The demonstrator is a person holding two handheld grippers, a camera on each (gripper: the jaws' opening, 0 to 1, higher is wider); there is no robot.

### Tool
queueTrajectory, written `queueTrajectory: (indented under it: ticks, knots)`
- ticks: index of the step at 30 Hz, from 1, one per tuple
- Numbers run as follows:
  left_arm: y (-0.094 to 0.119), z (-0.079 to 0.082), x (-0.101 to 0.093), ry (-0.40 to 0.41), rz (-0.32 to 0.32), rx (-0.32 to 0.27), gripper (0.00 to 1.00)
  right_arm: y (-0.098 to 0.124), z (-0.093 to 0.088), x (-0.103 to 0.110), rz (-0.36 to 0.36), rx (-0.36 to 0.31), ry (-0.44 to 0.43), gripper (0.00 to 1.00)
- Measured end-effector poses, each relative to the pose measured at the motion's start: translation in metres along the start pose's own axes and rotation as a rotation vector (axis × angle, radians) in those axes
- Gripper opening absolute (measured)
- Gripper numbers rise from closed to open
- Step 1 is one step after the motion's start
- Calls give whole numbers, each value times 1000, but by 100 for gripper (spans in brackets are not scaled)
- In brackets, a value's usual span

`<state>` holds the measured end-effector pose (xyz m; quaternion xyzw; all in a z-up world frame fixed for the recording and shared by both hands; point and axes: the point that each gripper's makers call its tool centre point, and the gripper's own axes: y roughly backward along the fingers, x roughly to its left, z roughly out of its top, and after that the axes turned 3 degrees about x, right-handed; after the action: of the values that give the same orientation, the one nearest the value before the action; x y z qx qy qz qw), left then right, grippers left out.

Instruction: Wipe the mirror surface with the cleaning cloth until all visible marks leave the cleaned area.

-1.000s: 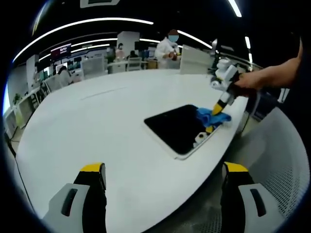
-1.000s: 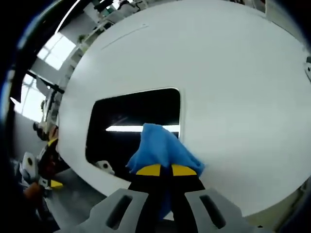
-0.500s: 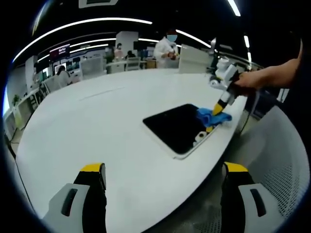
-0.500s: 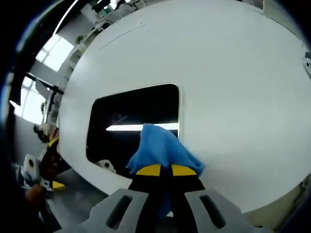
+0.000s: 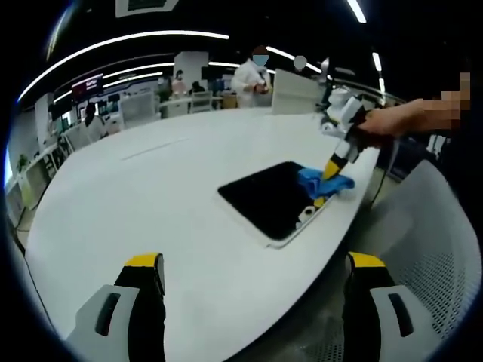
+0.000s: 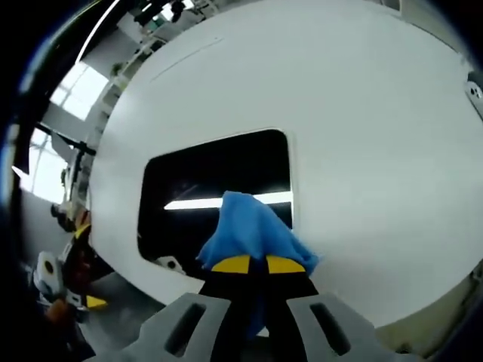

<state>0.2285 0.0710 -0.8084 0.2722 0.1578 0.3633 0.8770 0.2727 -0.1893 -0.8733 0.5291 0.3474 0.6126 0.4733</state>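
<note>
A dark rectangular mirror [image 5: 273,197] with a white frame lies flat on the white table [image 5: 151,188], near its right edge. In the left gripper view my right gripper [image 5: 329,175] presses a blue cleaning cloth [image 5: 319,182] onto the mirror's right corner, a person's hand behind it. In the right gripper view the right gripper [image 6: 251,265] is shut on the blue cloth [image 6: 249,230], which rests on the near edge of the mirror [image 6: 211,181]; a ceiling light is reflected in the glass. My left gripper [image 5: 249,271] is open, held back over the table's near edge, holding nothing.
Desks, screens and several people stand at the far side of the room [image 5: 189,87]. A white mesh panel [image 5: 430,249] lies beyond the table's right edge. The left gripper [image 6: 64,279] appears at the lower left of the right gripper view.
The cloth and right gripper have shifted slightly along the mirror's corner. The left gripper stays open and still; both views have drifted a little.
</note>
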Motion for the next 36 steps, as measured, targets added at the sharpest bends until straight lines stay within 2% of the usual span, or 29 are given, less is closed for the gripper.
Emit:
queueTrajectory:
  ticks: [16, 27, 32, 36]
  knots:
    - [2, 4, -2, -3, -18, -22, 99, -8, 0, 19, -19, -20, -9, 0]
    - [2, 6, -4, 6, -30, -34, 99, -11, -3, 41, -18, -12, 20, 0]
    - [3, 6, -4, 9, -31, -34, 99, -12, -4, 50, -17, -4, 30, 0]
    - [2, 2, -2, 23, -25, -10, 99, -15, -4, 58, -13, 2, 43, 0]
